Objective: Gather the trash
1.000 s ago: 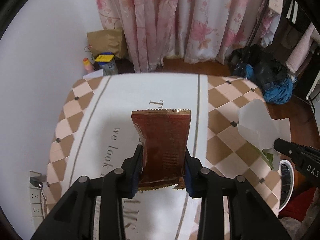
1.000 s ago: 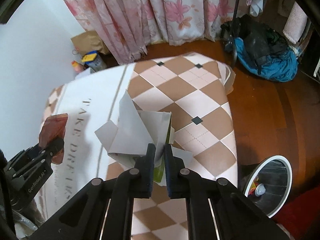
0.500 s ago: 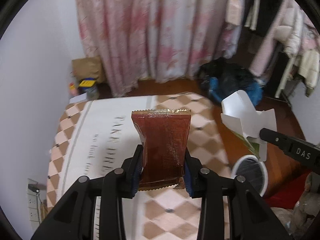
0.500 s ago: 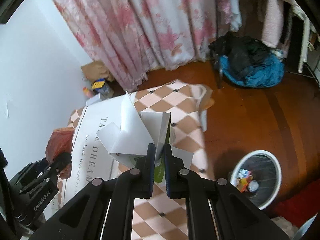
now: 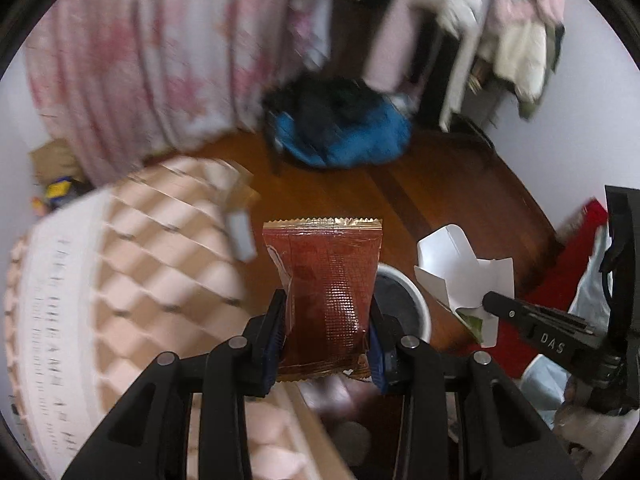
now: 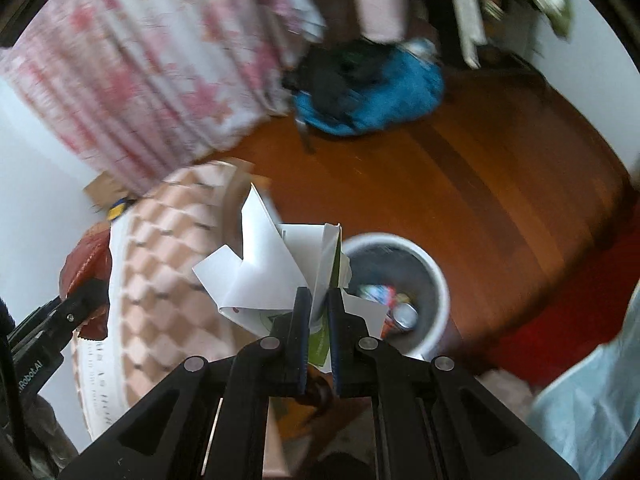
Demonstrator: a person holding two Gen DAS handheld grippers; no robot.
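— Where is there open room?
— Bare wooden floor [image 6: 500, 184] fills the right-wrist frame's centre right, and the bin [image 6: 438, 280] mouth gapes at lower centre.
— What blocks the way?
— The bed [image 6: 168, 280] at lower left, curtains [image 6: 160, 60] at upper left, a blue clothes heap [image 6: 380, 92] at top centre.

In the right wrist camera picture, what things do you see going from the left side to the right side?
Brown snack wrapper in the left gripper → checkered bed cover → flattened white carton in the right gripper → white trash bin.
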